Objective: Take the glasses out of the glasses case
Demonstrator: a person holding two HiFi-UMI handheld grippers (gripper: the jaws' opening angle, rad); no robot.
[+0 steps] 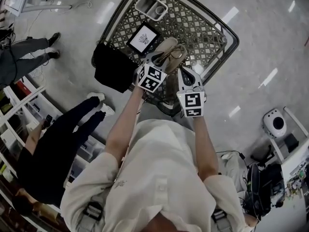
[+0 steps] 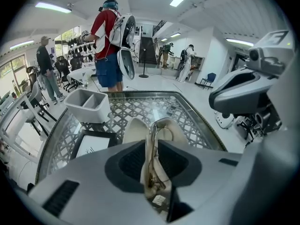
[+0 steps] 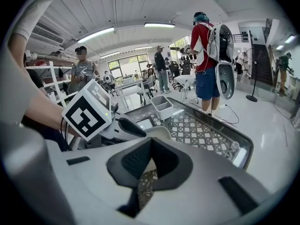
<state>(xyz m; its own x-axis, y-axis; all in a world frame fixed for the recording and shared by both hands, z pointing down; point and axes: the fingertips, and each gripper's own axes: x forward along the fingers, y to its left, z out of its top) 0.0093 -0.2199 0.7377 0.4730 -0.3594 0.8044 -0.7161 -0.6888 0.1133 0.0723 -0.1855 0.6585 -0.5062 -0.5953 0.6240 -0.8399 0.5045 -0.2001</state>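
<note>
The beige glasses case [image 1: 166, 50] lies open on the lattice glass table [image 1: 212, 30], with the thin-framed glasses [image 1: 175, 55] in it. My left gripper [image 1: 161, 63] reaches down onto the case's near end. In the left gripper view the case's edge [image 2: 133, 130] and the metal frame of the glasses [image 2: 158, 124] run between the jaws of my left gripper [image 2: 152, 142], which stand slightly apart around them. My right gripper [image 1: 187, 75] hovers just right of the case. Its jaws meet, empty, in the right gripper view [image 3: 153, 142], where the case [image 3: 159, 131] shows just beyond them.
On the table stand a white two-part bin [image 1: 151, 6] at the far end, a black-framed card [image 1: 143, 38] and a black pouch [image 1: 113, 66] at the left edge. A person in dark clothes [image 1: 58, 144] sits at my left; another in a red shirt [image 2: 108, 46] stands beyond the table.
</note>
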